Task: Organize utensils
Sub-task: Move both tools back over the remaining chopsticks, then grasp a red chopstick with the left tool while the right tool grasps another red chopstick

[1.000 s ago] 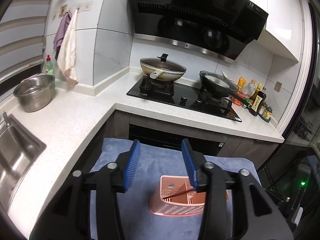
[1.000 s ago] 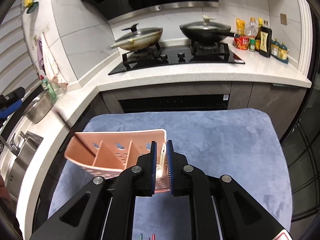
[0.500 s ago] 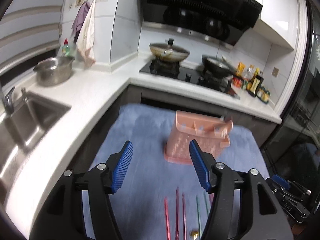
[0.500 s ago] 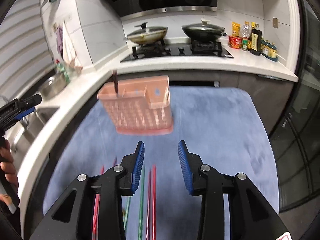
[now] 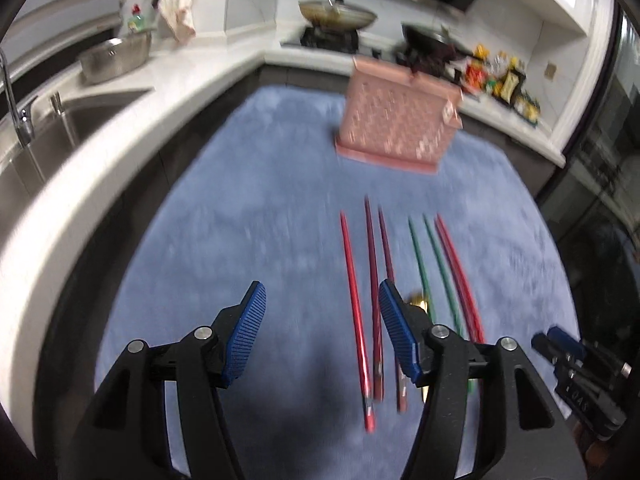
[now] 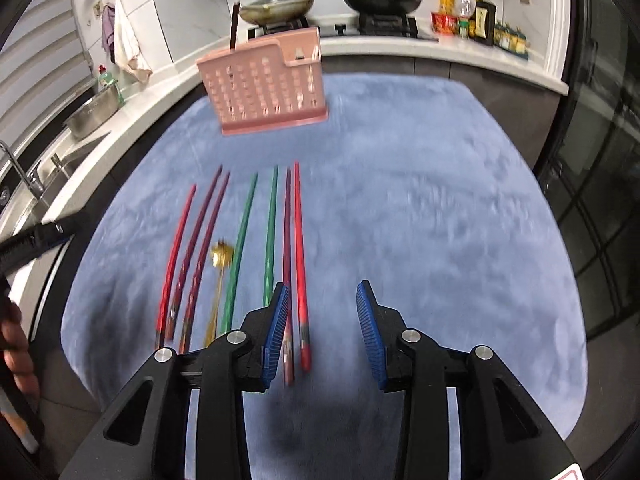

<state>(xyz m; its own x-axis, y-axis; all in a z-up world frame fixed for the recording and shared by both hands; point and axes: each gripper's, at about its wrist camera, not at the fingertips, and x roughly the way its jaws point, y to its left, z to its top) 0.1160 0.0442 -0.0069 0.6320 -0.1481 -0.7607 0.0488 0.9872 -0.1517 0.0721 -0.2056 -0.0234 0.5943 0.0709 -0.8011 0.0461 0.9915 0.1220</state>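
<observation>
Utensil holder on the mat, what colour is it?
Pink utensil holder, perforated with holes; clearest in the right wrist view.

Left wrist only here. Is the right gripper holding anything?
Observer: No, the right gripper is open and empty.
Operator: Anything in the basket?
Observer: One dark chopstick stands at the left end of the basket.
Operator: Gold blob, half hidden for me?
Observer: A gold spoon, lying between the purple chopsticks and the green chopsticks.
</observation>
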